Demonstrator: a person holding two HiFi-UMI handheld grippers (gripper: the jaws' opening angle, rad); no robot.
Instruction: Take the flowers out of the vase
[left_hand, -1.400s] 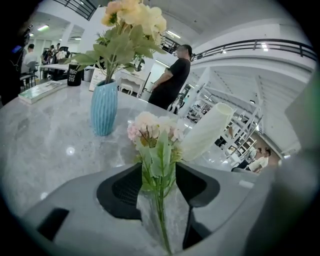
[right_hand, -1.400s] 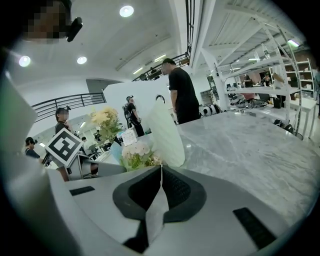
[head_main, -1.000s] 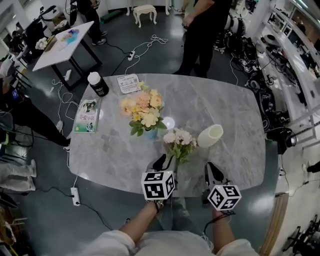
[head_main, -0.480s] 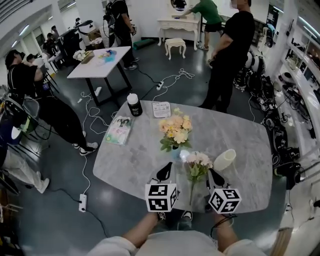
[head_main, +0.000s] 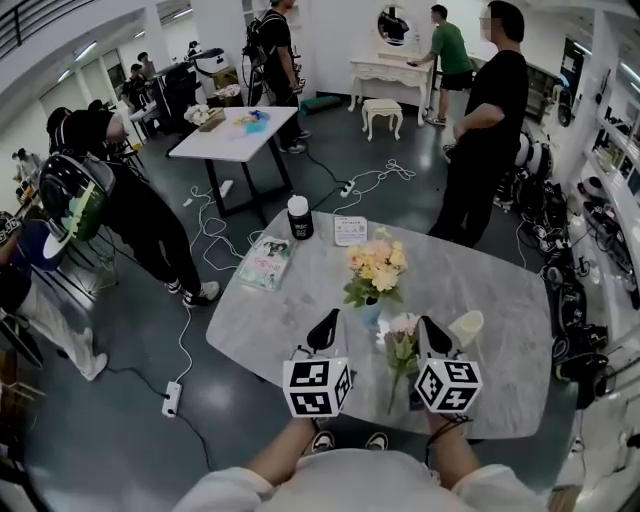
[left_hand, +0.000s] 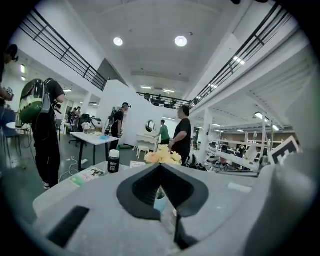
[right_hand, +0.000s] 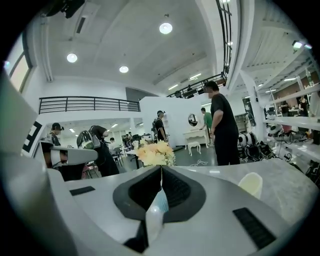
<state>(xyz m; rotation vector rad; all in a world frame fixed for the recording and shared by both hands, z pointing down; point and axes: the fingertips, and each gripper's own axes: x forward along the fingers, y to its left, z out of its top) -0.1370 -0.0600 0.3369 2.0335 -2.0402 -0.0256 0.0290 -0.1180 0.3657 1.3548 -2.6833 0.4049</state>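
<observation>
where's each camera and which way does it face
head view: on the person's head, steeply down at the grey table; both claws and forearms show.
left gripper view: on the left claw, level along its shut jaws; right claw's cube at right.
right gripper view: on the right claw, likewise; left claw at left.
shared: yellow flowers ahead of both claws.

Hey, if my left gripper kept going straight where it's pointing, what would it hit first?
Probably the yellow flowers in the blue vase, straight ahead of the shut left gripper; nothing nearer shows, though depth is hard to judge.
</observation>
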